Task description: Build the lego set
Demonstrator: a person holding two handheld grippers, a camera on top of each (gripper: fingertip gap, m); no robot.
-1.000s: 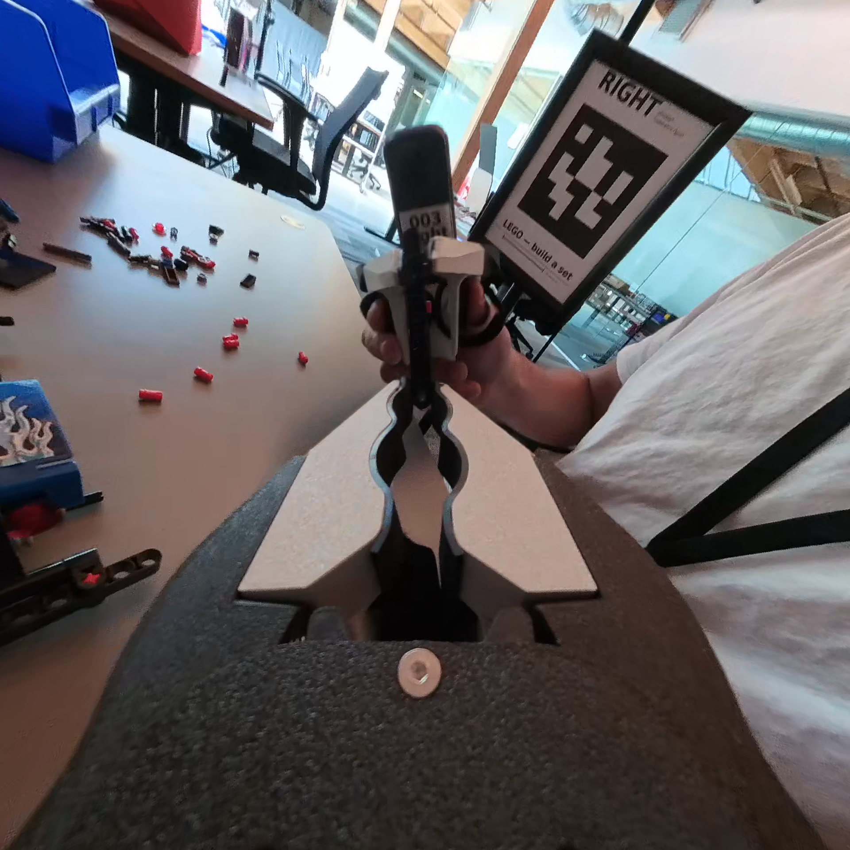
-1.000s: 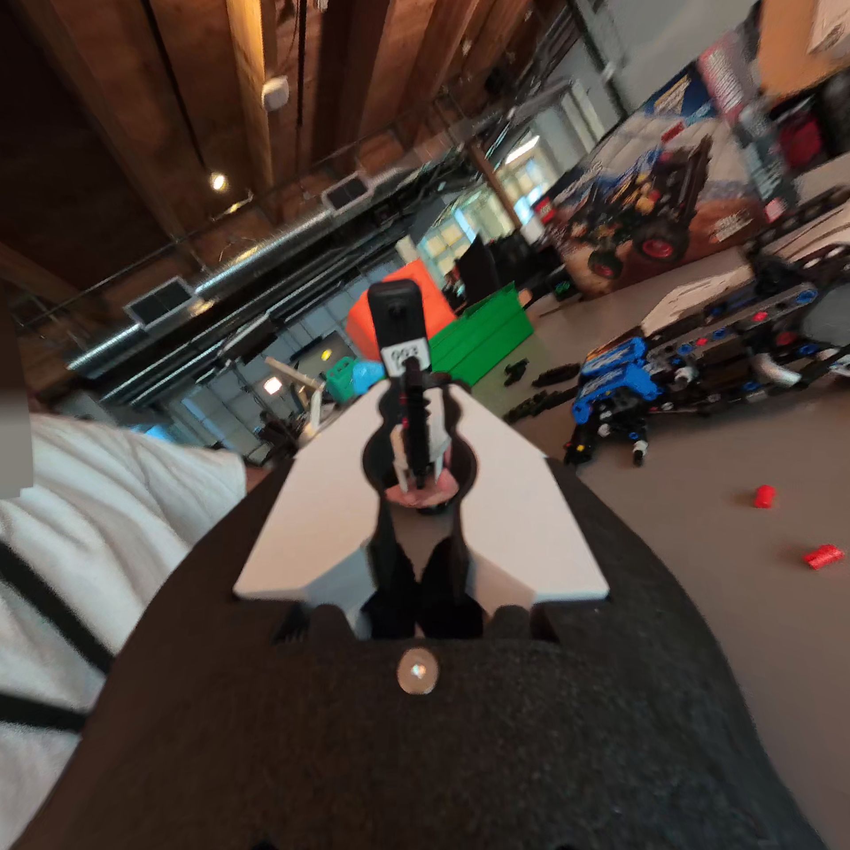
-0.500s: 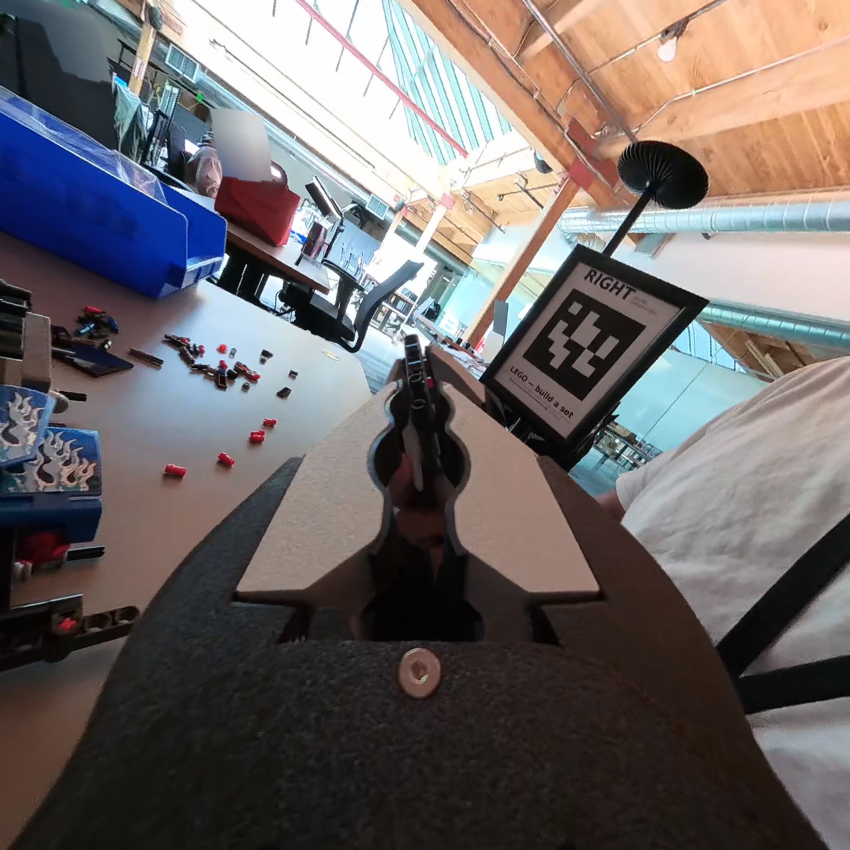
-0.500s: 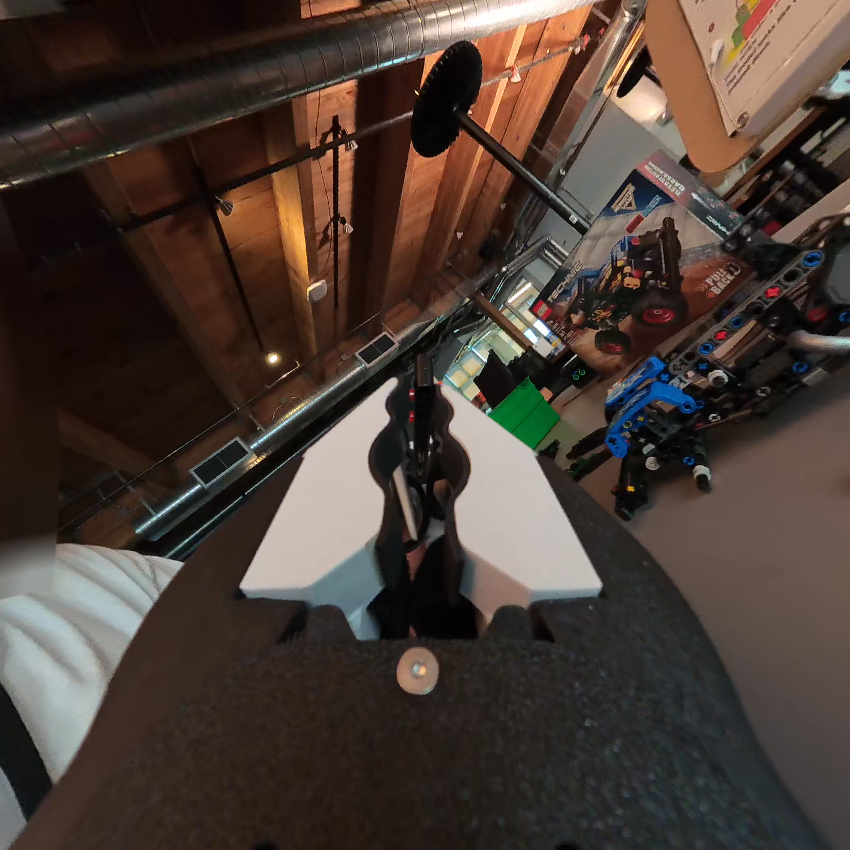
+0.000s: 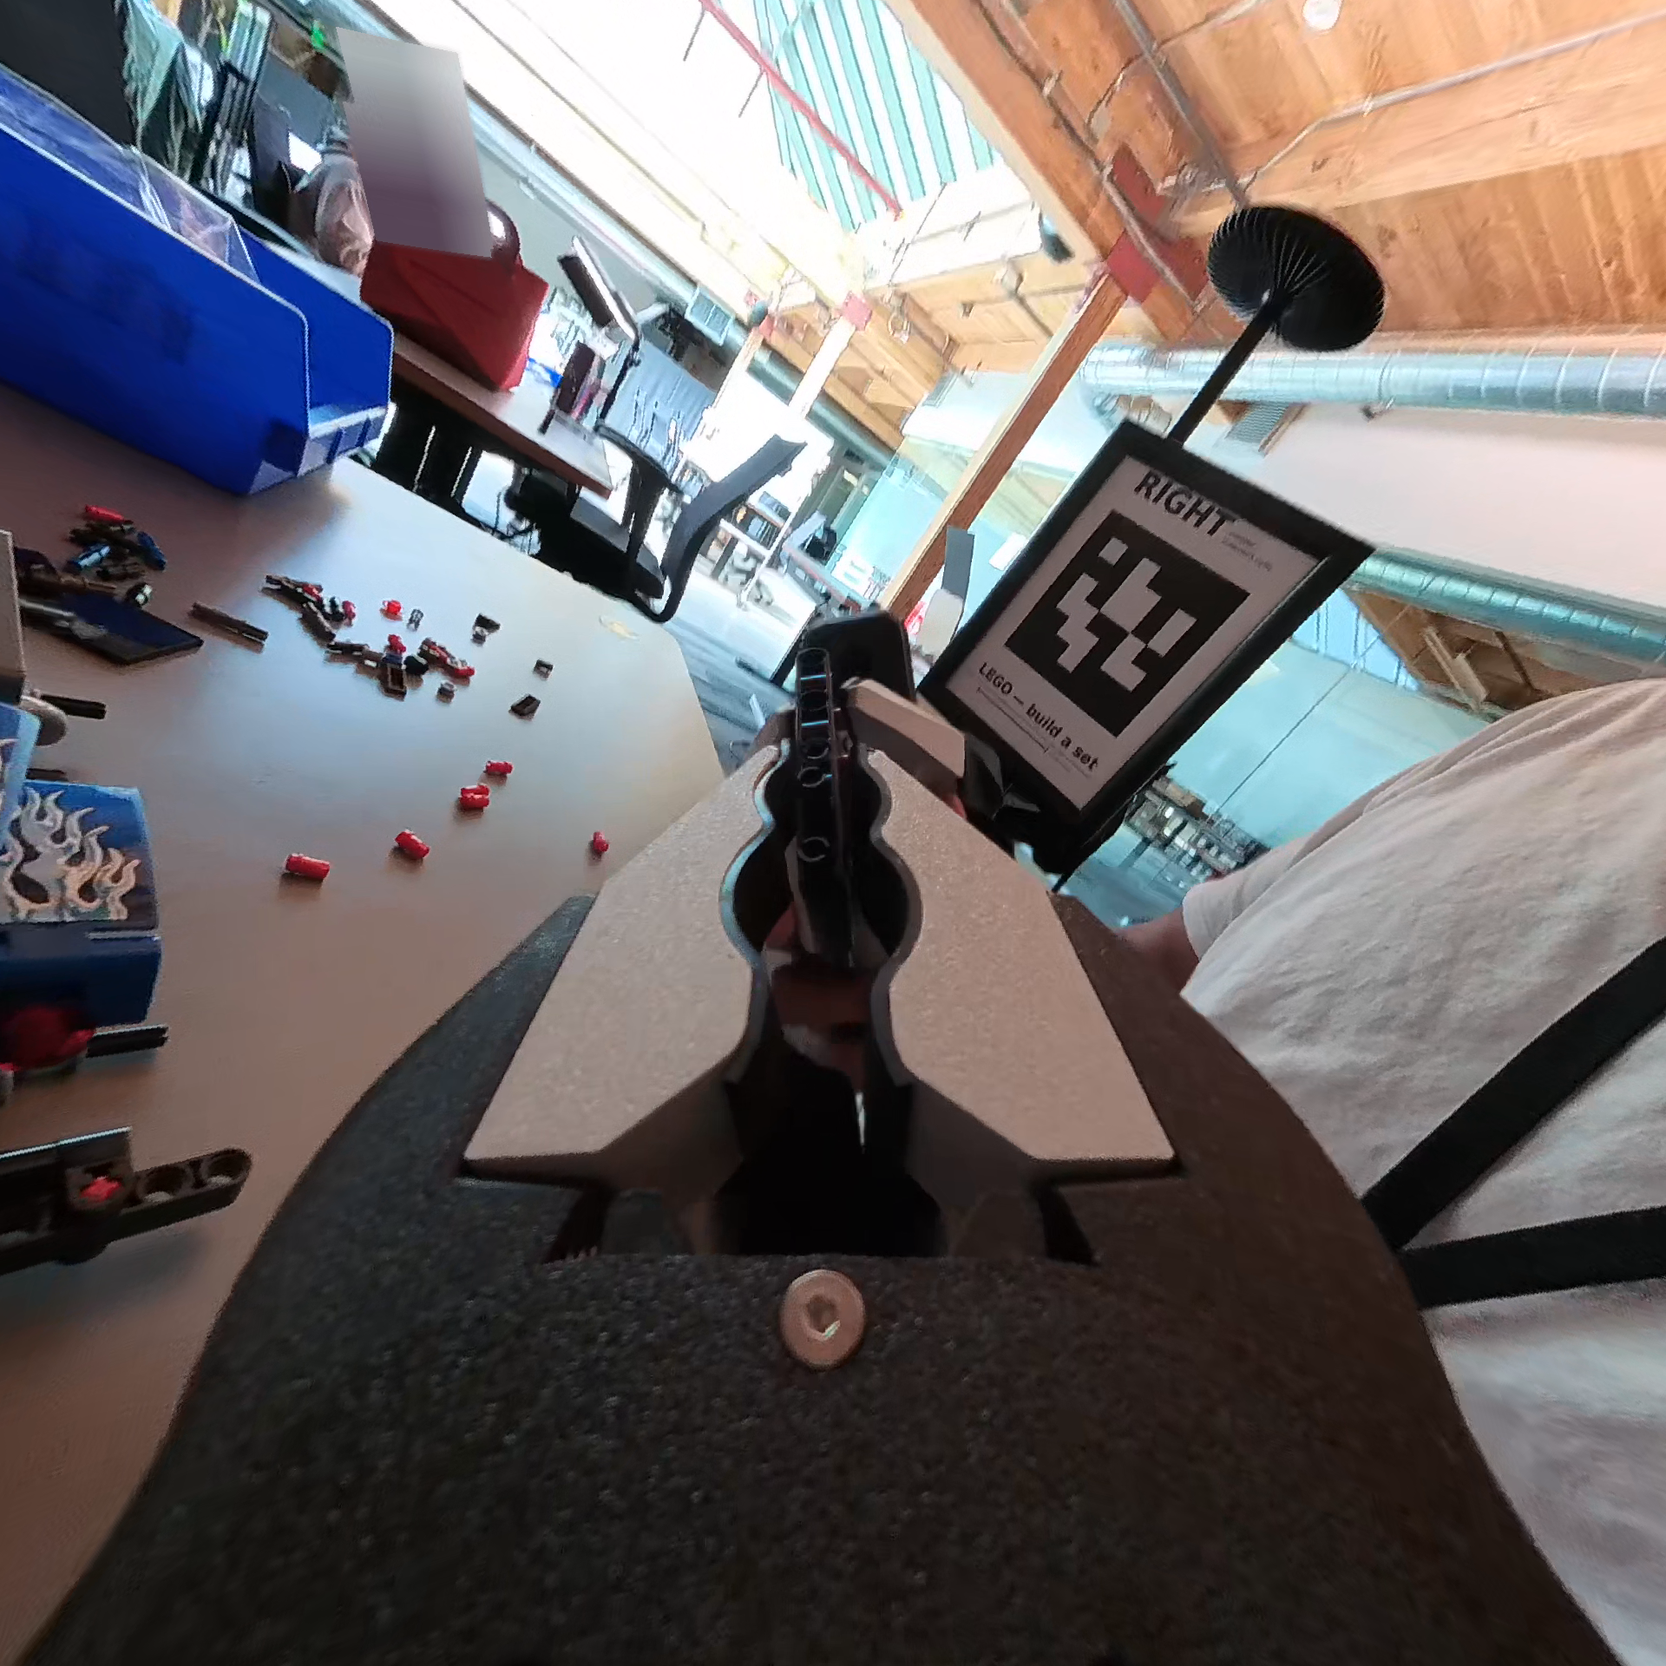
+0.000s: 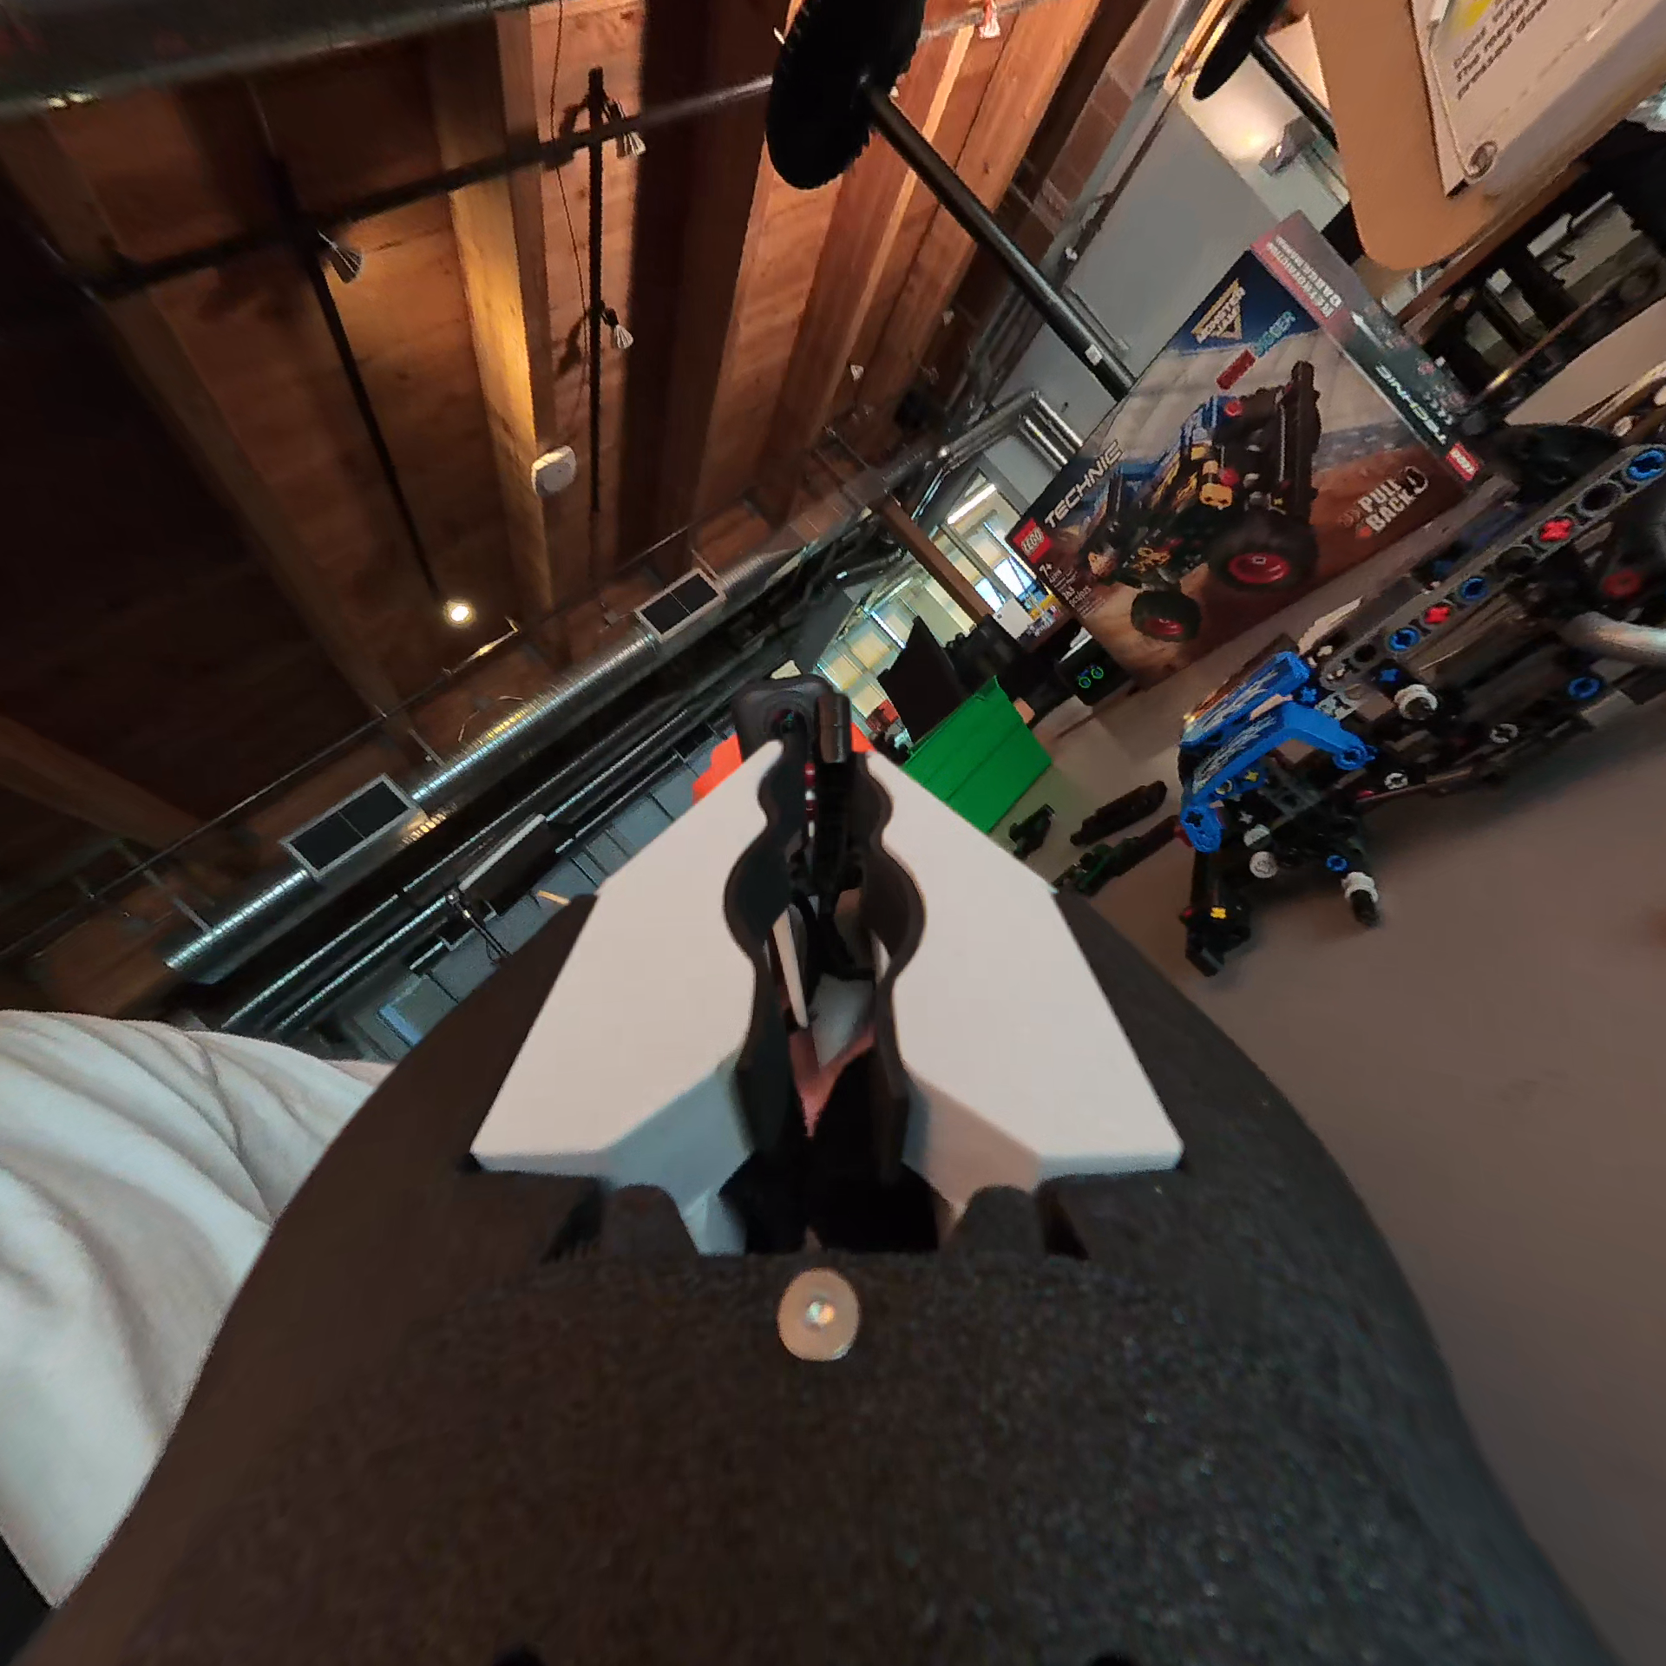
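My left gripper (image 5: 816,766) is shut on a thin black lego beam (image 5: 819,793) with holes, seen edge-on and sticking out past the fingertips. The right gripper's body (image 5: 888,712) sits just behind the beam's far end. In the right wrist view my right gripper (image 6: 825,775) is shut on the same black beam (image 6: 834,811), and the left gripper's body (image 6: 777,712) shows just beyond. Both are held in the air, facing each other. The partly built truck chassis (image 6: 1487,649) with its blue part (image 6: 1262,748) stands on the table at the right.
Red pins (image 5: 410,843) and small black pieces (image 5: 388,645) lie scattered on the table. A blue flame-printed part (image 5: 68,865) and a black beam (image 5: 135,1185) are at the left. Farther off are a blue bin (image 5: 162,361), the marker board (image 5: 1127,631), the set's box (image 6: 1262,505) and a green bin (image 6: 978,766). My two grippers' fingertips are within a few centimetres of each other.
Both grippers have tilted up, away from the table, and drawn closer together. The right gripper, a beam's length off a second ago, now sits at my left fingertips.
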